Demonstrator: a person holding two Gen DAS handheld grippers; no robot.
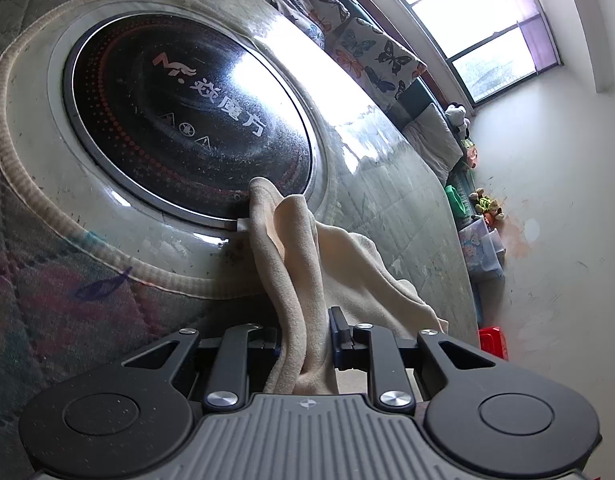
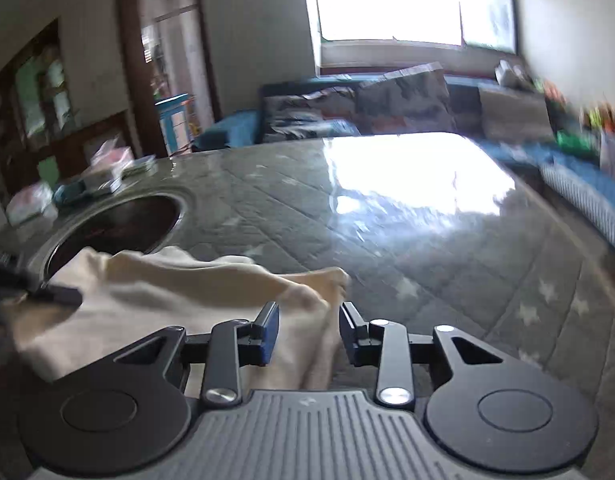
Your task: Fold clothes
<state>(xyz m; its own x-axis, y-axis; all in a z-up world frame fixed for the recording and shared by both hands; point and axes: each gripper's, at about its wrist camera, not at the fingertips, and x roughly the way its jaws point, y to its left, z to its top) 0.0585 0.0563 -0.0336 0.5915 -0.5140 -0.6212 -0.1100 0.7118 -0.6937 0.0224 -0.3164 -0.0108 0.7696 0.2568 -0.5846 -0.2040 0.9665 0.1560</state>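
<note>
A cream cloth (image 1: 303, 272) hangs bunched between the fingers of my left gripper (image 1: 305, 336), which is shut on it; the cloth trails to the right over the table (image 1: 407, 216). In the right wrist view the same cloth (image 2: 167, 300) lies spread on the table, one corner lying between the fingers of my right gripper (image 2: 309, 330). Its jaws stand apart around the cloth corner. The left gripper's finger (image 2: 55, 294) shows at the left edge, on the cloth.
A round black induction cooktop (image 1: 187, 128) is set into the quilt-patterned table top under glass. Packets and boxes (image 2: 103, 176) lie at the table's far left. A butterfly-print cushion (image 1: 371, 56) and a sofa (image 2: 387, 108) stand beyond the table. A red stool (image 1: 493, 342) is by the wall.
</note>
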